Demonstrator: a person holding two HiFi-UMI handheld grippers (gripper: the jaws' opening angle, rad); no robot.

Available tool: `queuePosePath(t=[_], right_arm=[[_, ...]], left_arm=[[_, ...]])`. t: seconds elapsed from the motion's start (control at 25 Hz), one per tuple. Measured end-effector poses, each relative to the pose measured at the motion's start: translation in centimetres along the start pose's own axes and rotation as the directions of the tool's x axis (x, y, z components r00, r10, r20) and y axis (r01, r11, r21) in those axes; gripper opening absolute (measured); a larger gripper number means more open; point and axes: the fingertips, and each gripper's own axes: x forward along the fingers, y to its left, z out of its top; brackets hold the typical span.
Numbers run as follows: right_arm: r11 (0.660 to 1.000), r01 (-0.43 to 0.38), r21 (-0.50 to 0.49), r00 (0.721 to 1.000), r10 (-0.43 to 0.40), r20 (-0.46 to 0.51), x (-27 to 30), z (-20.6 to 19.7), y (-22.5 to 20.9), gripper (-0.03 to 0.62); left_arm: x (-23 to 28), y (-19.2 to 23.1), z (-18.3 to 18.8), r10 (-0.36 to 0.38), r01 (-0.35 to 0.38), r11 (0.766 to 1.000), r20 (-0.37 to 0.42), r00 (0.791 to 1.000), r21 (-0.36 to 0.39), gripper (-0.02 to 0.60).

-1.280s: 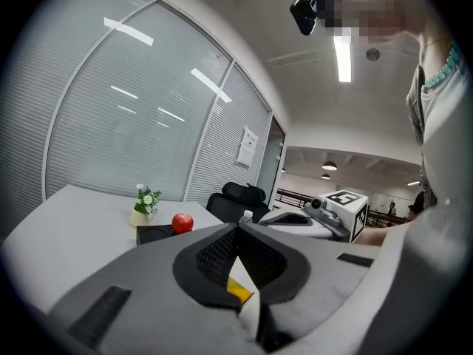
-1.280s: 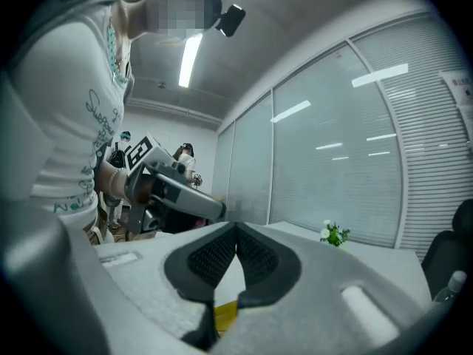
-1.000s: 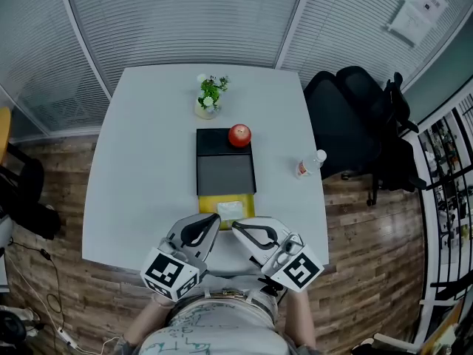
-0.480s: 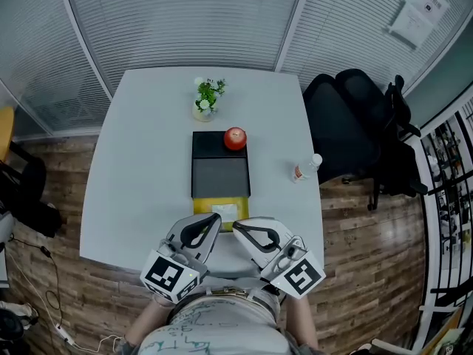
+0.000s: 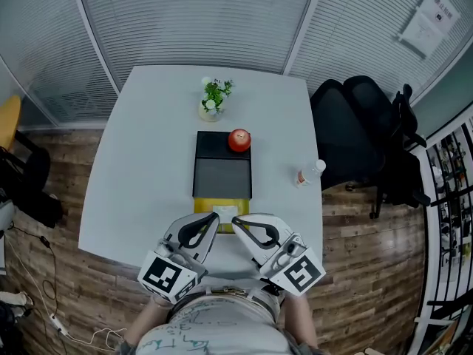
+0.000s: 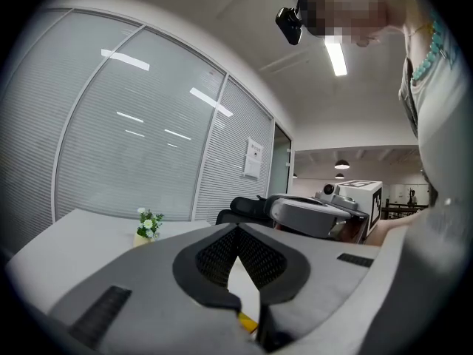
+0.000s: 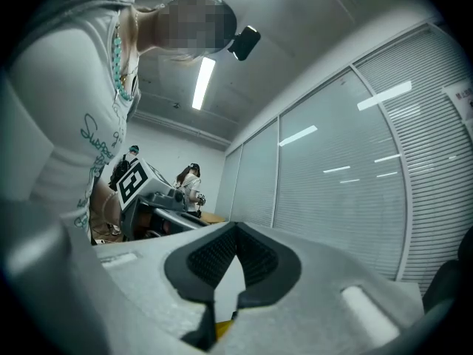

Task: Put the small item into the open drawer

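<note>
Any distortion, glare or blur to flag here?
Head view: sharp, evenly lit, straight lines bowed at the edges. Left gripper view: fisheye with dark corners, ceiling light blown out. Right gripper view: same vignette, light streaks reflected on the glass wall.

White table (image 5: 140,168). Red apple (image 5: 239,140), black box (image 5: 222,174), yellow drawer (image 5: 205,205), white item (image 5: 225,211). Green leaves and white blooms on the plant (image 5: 213,96). Brown wood-grain floor (image 5: 52,279). Black chairs (image 5: 347,132). Grey left gripper (image 5: 215,217) and right gripper (image 5: 236,221), black-and-white square markers (image 5: 165,275) on each. Pale grey striped blinds (image 5: 185,21).
</note>
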Motion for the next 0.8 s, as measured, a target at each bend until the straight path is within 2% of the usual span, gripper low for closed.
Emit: queuePosePath(t=[0.16,0.4,0.56,0.8], right_arm=[[1.000,-0.020,-0.020,0.999,0.019,-0.048,0.1,-1.1,0.3,0.003],[0.999,-0.036,0.005,0.996,0.036,-0.078,0.4,-1.9,0.5,0.003],[0.998,-0.066,-0.021,0.991,0.063,-0.116,0.4,-2.7,0.6,0.003],[0.998,-0.062,-0.013,0.992,0.060,-0.112,0.5,-2.7,0.1,0.003]], left_arm=[[0.2,-0.1,-0.7,0.001,-0.001,1.000,-0.009,1.000,-0.001,-0.003],[0.3,-0.2,-0.9,0.007,-0.007,1.000,-0.022,1.000,-0.012,-0.003],[0.6,-0.1,-1.2,0.014,-0.014,1.000,-0.029,0.999,-0.016,-0.003],[1.1,0.0,-1.9,0.004,-0.005,1.000,-0.034,0.999,-0.019,-0.003]])
